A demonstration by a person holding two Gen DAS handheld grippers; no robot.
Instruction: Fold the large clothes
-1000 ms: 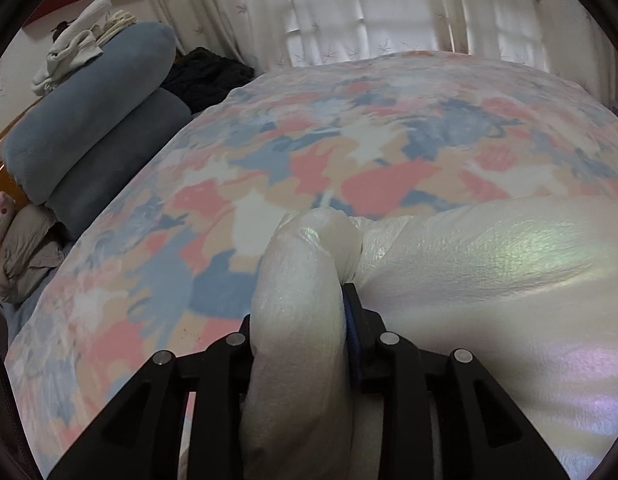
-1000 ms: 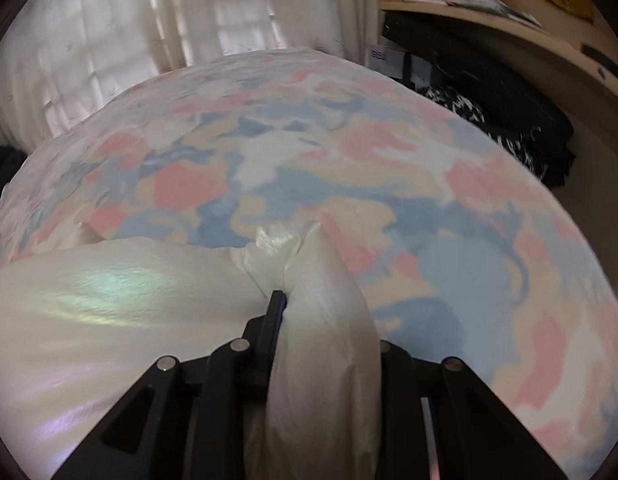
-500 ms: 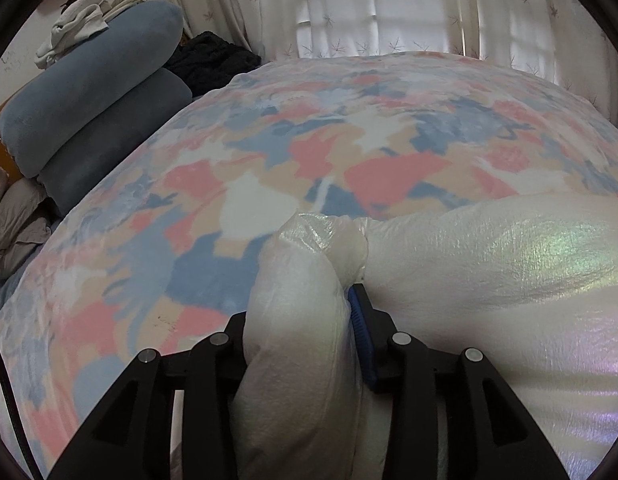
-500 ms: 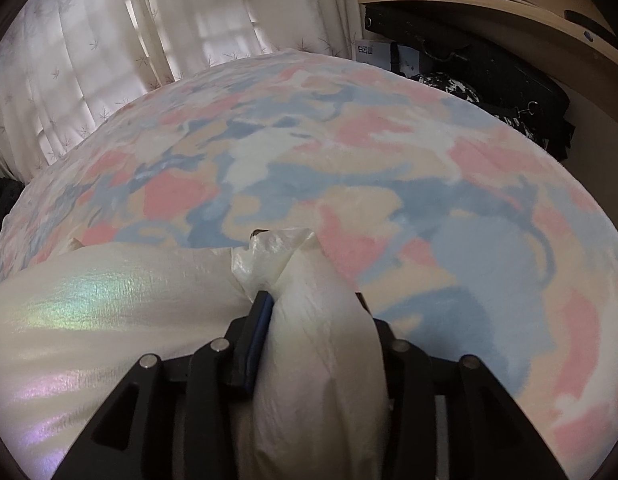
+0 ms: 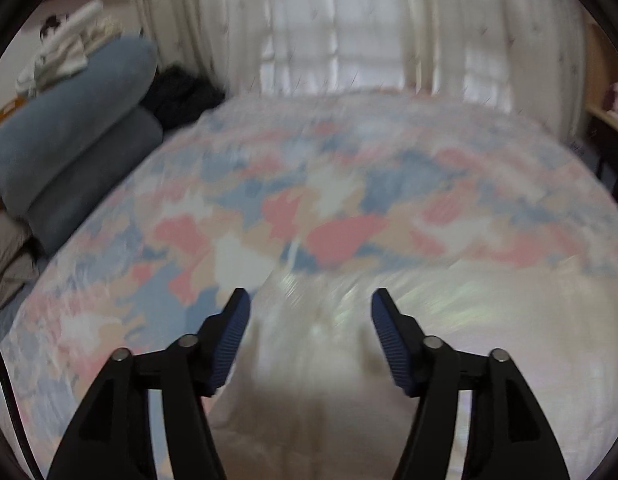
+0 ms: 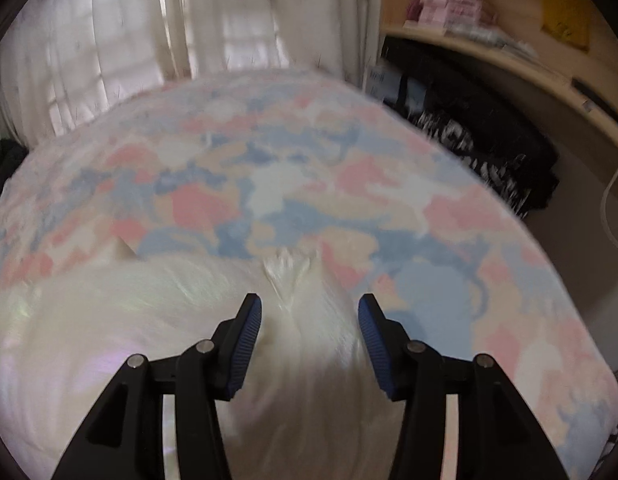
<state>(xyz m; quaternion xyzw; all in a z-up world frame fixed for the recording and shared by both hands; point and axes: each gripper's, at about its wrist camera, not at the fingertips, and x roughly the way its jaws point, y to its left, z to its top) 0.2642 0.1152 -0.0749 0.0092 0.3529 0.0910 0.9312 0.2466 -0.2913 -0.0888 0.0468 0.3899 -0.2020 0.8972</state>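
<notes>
Now both my left gripper (image 5: 311,300) and right gripper (image 6: 309,306) are opening, pads clear of the white garment (image 5: 449,344) lying below and between them on the bed (image 5: 349,200). Blue pillows (image 5: 69,120) sit far left, a shelf (image 6: 489,44) far right; motion blur smears the fabric's folds.

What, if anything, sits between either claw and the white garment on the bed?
Nothing visible. The white garment lies directly below the left claw and the right claw; both claws' jaws are opening, pads clear of the fabric bunched between them.
</notes>
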